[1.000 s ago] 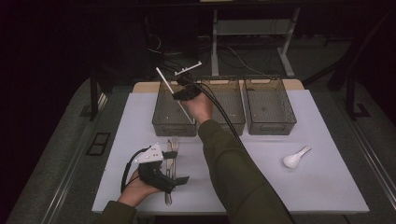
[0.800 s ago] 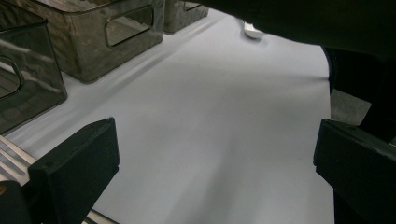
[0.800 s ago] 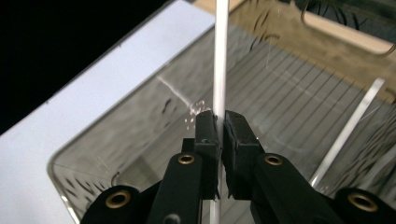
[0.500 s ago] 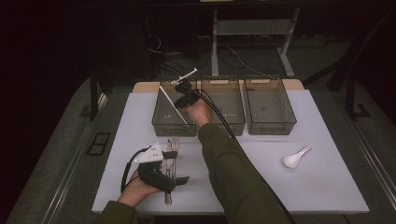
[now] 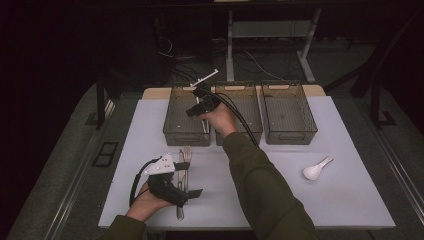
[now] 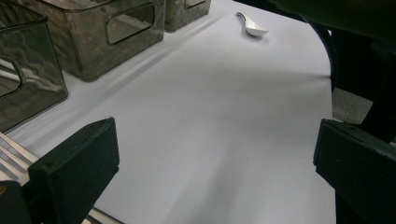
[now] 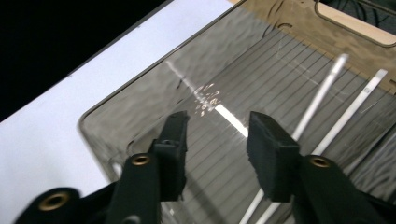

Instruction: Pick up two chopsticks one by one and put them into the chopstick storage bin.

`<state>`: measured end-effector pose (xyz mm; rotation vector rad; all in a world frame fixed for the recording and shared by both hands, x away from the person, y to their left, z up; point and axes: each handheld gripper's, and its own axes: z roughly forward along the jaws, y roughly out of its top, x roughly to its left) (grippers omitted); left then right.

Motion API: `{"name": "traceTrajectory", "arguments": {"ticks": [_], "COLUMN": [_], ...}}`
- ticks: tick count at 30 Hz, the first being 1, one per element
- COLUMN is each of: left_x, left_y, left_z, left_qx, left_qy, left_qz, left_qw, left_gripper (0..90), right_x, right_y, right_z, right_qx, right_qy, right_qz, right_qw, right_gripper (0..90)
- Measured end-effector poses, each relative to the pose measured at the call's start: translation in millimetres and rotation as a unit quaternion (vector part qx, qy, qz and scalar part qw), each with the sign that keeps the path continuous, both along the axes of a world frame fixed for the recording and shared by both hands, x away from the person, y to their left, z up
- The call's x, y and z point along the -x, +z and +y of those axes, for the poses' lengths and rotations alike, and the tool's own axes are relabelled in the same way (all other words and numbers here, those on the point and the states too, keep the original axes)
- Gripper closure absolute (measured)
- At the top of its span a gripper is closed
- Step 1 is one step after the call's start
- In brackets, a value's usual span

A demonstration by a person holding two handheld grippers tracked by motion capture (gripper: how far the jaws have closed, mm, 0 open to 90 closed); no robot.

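Lying on the ribbed floor of the left bin (image 7: 140,107), two slim chopsticks (image 7: 322,95) rest side by side and slant toward its far wall; in the high view they show as a pale line inside that same bin (image 5: 186,115), the leftmost of three smoky clear bins in a row at the far side of the white table (image 5: 350,200). Above them hangs the right gripper (image 7: 217,140), pointing down into the bin; its jaws have just been opening and stand partly apart with nothing between the pads, the chopsticks lying free of them to one side. From above, the right gripper (image 5: 199,102) sits over the bin's right edge, the sleeved forearm reaching across the table. Near the front edge, the left gripper (image 5: 172,186) rests low in the left hand, its jaws spread wide over bare table with nothing in them, as the left gripper view (image 6: 215,186) shows. Just beside it lie a fork (image 5: 187,155) and other flatware, partly hidden by the gripper. Well apart to the right lies a white spoon (image 5: 316,170).
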<state>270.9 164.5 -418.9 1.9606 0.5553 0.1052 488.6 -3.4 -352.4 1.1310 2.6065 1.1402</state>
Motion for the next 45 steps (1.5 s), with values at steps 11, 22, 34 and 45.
{"name": "traceTrajectory", "arguments": {"ticks": [11, 22, 34, 45], "left_x": [0.3, 0.2, 0.4, 0.3], "left_y": [-1.0, -1.8, -2.9, -3.0], "left_z": [-0.4, 1.3, 2.0, 2.3], "left_qx": [-0.006, -0.011, -0.013, -0.014], "left_qy": [0.002, 0.006, 0.014, 0.018], "left_qz": [-0.001, -0.001, 0.004, 0.005], "left_qw": [1.0000, 0.9999, 0.9998, 0.9997], "left_gripper": [0.0, 0.0, 0.0, 0.0], "right_x": [30.1, 58.2, 85.3, 108.1], "right_y": [9.0, 10.1, 6.4, 1.5], "right_z": [-37.1, -81.8, -128.4, -166.0], "right_qx": [-0.011, -0.020, -0.042, -0.065], "right_qy": [0.028, 0.035, 0.026, 0.017], "right_qz": [-0.024, -0.048, -0.070, -0.077], "right_qw": [0.9993, 0.9980, 0.9963, 0.9948], "right_gripper": [46.0, 38.9, 37.6, 37.5]}}
